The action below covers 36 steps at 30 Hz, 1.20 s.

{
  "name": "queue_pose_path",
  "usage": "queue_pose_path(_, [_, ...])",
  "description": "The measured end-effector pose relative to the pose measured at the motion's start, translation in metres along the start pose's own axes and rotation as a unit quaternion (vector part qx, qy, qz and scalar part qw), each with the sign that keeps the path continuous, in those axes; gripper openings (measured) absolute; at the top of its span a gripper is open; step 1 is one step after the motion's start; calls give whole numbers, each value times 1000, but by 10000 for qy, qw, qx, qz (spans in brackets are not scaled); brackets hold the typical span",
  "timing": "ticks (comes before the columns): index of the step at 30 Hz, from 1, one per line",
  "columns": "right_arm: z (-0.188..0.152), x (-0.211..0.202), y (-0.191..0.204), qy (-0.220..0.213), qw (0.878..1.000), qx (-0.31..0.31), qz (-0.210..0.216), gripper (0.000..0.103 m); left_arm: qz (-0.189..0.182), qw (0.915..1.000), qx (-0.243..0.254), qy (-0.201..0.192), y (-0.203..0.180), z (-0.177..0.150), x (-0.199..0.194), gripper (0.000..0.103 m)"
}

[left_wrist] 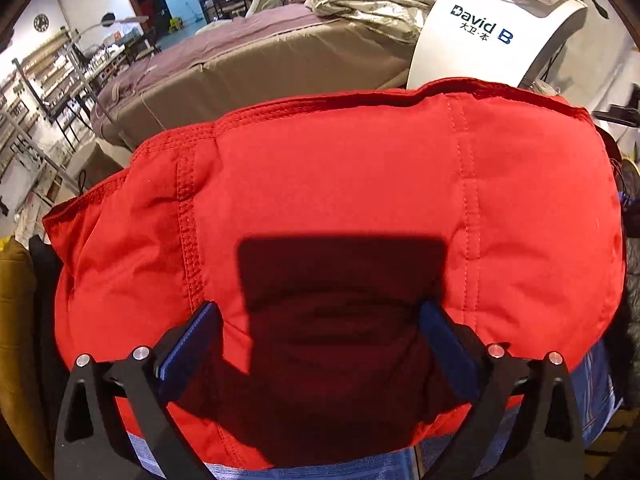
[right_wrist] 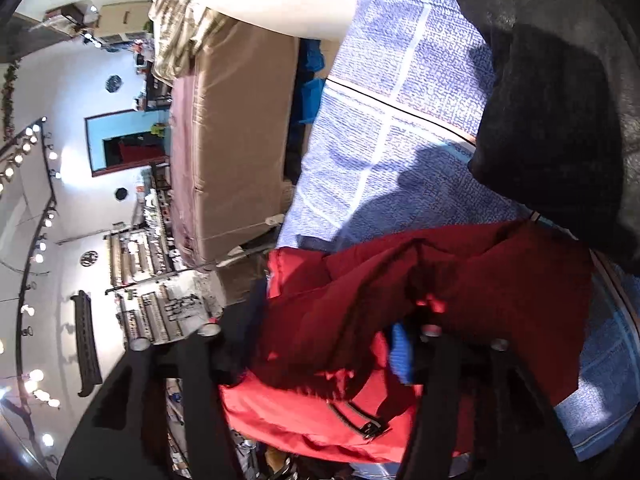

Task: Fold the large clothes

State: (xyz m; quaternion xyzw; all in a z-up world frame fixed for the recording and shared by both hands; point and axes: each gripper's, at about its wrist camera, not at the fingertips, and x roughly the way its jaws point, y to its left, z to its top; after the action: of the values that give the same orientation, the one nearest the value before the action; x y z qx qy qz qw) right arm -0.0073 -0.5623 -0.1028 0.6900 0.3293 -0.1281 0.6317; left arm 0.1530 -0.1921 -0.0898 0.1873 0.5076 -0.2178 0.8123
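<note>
L wrist view: the left gripper (left_wrist: 320, 340) has its jaws wide apart, pressing flat on the red jacket (left_wrist: 340, 200), which lies directly ahead with its long axis across the fingers.

R wrist view: the right gripper (right_wrist: 316, 344) is tilted sideways, red jacket (right_wrist: 400, 300) bunched between its fingers over the printed cloth (right_wrist: 380, 140); clamped or not, cannot tell.

jacket (left_wrist: 340, 184): red | cloth (right_wrist: 400, 92): blue-white newsprint pattern | claw pads (left_wrist: 188, 344): blue | garment (right_wrist: 552, 120): black
</note>
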Motion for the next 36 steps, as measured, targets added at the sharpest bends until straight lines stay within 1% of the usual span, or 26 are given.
queue_pose_path(2, [-11,-26,11,-324,9992,-246,-8,81,-16,9997,-54,221,5,9,14,98])
queue_pose_path(3, [-19,-36,20,-445,9976,-532,-34,81,-20,9996,-70,260,7,11,18,99])
queue_pose_path(4, [-30,-43,31,-510,9941,-951,-106,81,-20,9995,-84,309,7,14,22,99])
queue_pose_path(5, [-47,-46,46,-509,9859,-1560,-319,82,-18,9993,-109,351,8,16,24,99])
queue_pose_path(6, [-64,-45,57,-464,9740,-2138,-592,86,-15,9991,-140,388,9,15,25,99])
queue_pose_path(7, [-85,-38,66,-377,9564,-2744,-931,87,-12,9990,-169,410,10,15,26,99])
queue_pose_path(8, [-107,-27,73,-228,9336,-3327,-1310,87,-7,9990,-176,410,11,15,26,99])
queue_pose_path(9, [-131,-11,78,-53,9005,-3978,-1758,87,1,9991,-167,395,9,15,29,99])
queue_pose_path(10, [-150,3,79,0,8691,-4472,-2113,87,2,9992,-158,374,9,14,30,99])
queue_pose_path(11, [-164,16,78,-27,8433,-4814,-2389,87,-3,9992,-150,361,10,12,30,99])
queue_pose_path(12, [-175,31,73,-23,8232,-5012,-2667,87,-11,9993,-136,362,9,12,31,99])
queue_pose_path(13, [-180,44,68,59,8142,-5041,-2880,87,-35,9993,-111,353,9,10,29,99])
queue_pose_path(14, [-182,57,61,177,8091,-5015,-3059,87,-72,9994,-93,334,11,8,28,99])
queue_pose_path(16, [-179,77,53,327,8061,-4870,-3346,88,-143,9995,-61,278,10,6,29,98])
queue_pose_path(17, [-175,85,49,367,8061,-4789,-3458,90,-175,9996,-38,225,11,4,28,98])
queue_pose_path(18, [-172,91,47,374,8059,-4736,-3533,97,-199,9997,-13,167,11,2,27,99])
queue_pose_path(21, [-163,106,36,455,8025,-4653,-3707,98,-231,9997,60,85,9,-4,27,99])
queue_pose_path(24, [-156,120,30,534,7941,-4673,-3848,98,-224,9995,135,169,5,-3,22,98])
queue_pose_path(25, [-153,125,28,579,7946,-4628,-3887,98,-205,9995,149,175,5,-3,18,98])
queue_pose_path(27, [-146,133,25,674,7971,-4507,-3962,98,-64,9999,124,-7,9,-6,4,97])
queue_pose_path(30, [-138,141,24,771,7954,-4422,-4072,99,346,9988,-73,-327,25,-15,-11,97])
queue_pose_path(31, [-135,144,23,799,7944,-4402,-4108,99,378,9985,-193,-332,32,-17,-12,97])
queue_pose_path(33, [-136,146,22,836,7927,-4374,-4164,99,390,9984,-381,-143,46,-21,-2,97])
queue_pose_path(35, [-136,149,21,847,7914,-4360,-4201,99,460,9981,-414,1,54,-22,11,98])
queue_pose_path(36, [-136,153,20,853,7905,-4353,-4224,99,368,9985,-417,15,56,-21,17,98])
